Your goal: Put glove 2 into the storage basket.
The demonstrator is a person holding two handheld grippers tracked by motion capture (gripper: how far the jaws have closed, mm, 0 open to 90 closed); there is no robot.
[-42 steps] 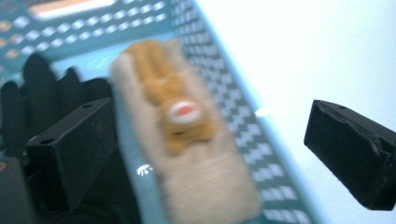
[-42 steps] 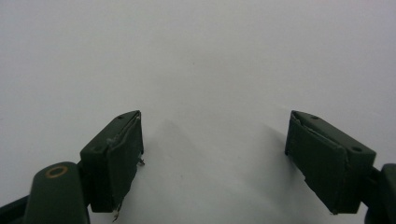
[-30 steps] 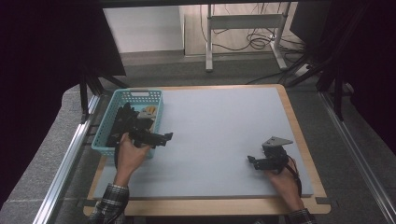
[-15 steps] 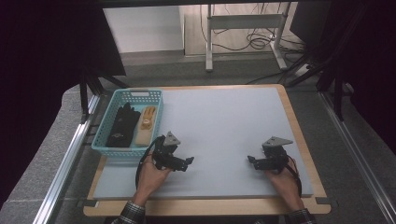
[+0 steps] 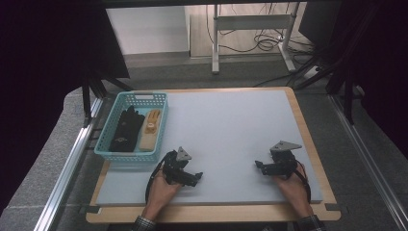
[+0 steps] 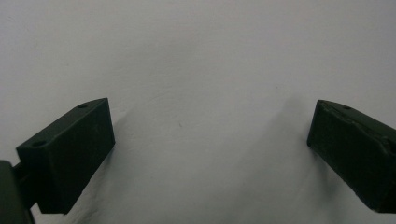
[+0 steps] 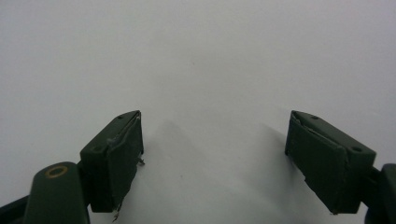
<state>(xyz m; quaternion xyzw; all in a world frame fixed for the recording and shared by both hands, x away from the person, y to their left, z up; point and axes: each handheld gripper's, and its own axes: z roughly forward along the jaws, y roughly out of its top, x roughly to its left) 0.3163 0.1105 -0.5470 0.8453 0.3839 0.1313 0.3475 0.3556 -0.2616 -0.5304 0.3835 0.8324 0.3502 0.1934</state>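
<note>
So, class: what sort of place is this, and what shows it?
Probably a lab or workshop set up for recording handling tasks: a framed grey table, a hand-held gripper in each hand, and loose cables under a metal stand behind.

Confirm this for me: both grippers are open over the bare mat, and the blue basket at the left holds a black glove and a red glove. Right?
Not quite. The second glove is tan or yellow, not red; the high view shows it lying beside the black glove in the blue basket. The rest holds: the left gripper and right gripper are both open over the bare mat.
</note>
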